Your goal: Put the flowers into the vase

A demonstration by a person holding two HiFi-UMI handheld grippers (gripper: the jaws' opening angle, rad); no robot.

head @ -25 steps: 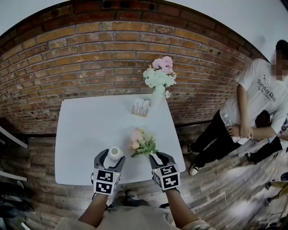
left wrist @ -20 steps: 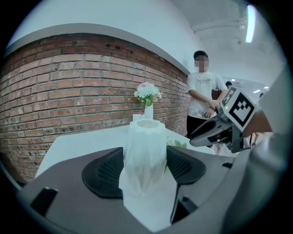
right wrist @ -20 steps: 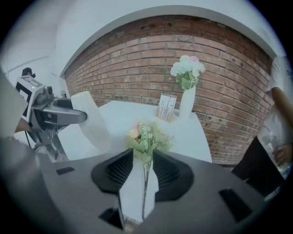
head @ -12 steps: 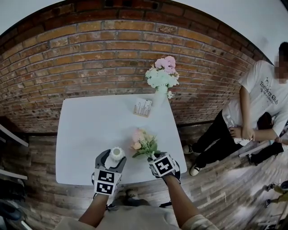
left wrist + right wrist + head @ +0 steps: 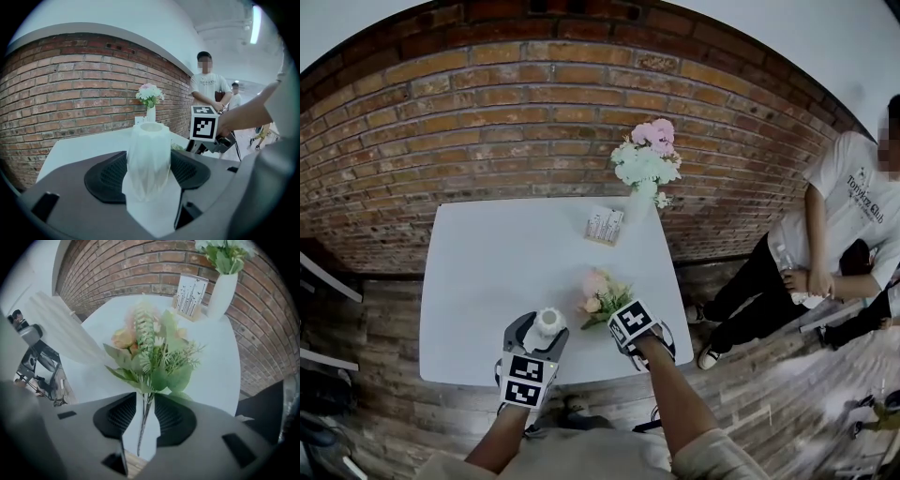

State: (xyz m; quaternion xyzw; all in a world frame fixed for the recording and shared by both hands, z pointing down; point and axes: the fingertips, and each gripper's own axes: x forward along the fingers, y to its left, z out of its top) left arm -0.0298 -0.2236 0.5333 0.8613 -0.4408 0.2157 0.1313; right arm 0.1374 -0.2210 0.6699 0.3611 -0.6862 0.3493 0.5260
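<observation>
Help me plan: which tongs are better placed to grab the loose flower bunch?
Right. The right tongs stand open astride the stems of the flower bunch; the left tongs are clamped on the white vase.

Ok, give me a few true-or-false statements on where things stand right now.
1. The left gripper has its jaws closed on the white vase. True.
2. The bouquet already stands in that vase. False: it lies on the table, stems between the right gripper's open jaws.
3. A second vase of flowers stands at the table's far edge by the brick wall. True.
4. In the head view the card holder sits right of that second vase. False: it sits left of it.
</observation>
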